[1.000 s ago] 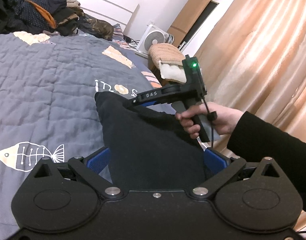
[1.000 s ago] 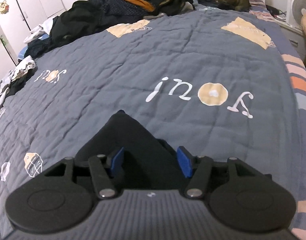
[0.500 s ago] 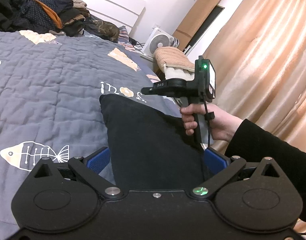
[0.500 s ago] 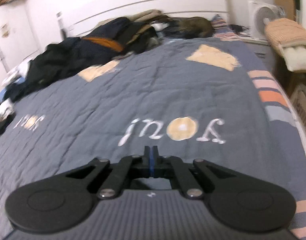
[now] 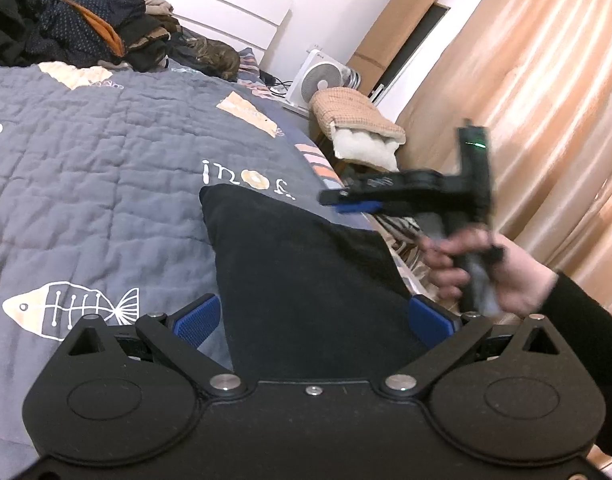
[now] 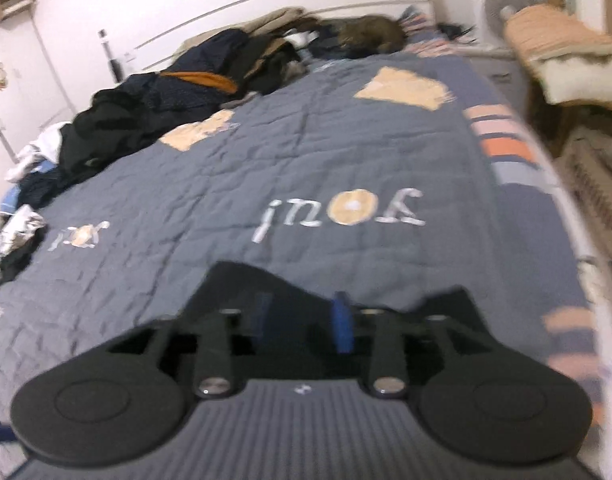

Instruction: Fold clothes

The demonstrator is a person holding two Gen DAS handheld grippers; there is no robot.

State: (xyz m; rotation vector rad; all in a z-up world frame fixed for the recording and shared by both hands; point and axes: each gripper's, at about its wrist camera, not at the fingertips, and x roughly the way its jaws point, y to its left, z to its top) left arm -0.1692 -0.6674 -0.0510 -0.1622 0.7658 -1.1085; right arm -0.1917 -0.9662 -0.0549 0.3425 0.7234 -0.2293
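While the fold settles, notes left to right:
Left gripper: fingers wide, straddling the cloth without pinching.
Black garment: flat on the quilt, far corner at 11 o'clock.
Right gripper: at 2 o'clock, jaws opening, nothing between; likely repositioning.

I'm getting warm, fairly even indoor light in both views. In the left wrist view the curtains at the right are glowing orange and the white wall at the top is washing out. The right gripper and the hand holding it are smearing with motion blur. The whole right wrist view is blurring, worst toward the right edge, where the quilt is bending with fisheye distortion.
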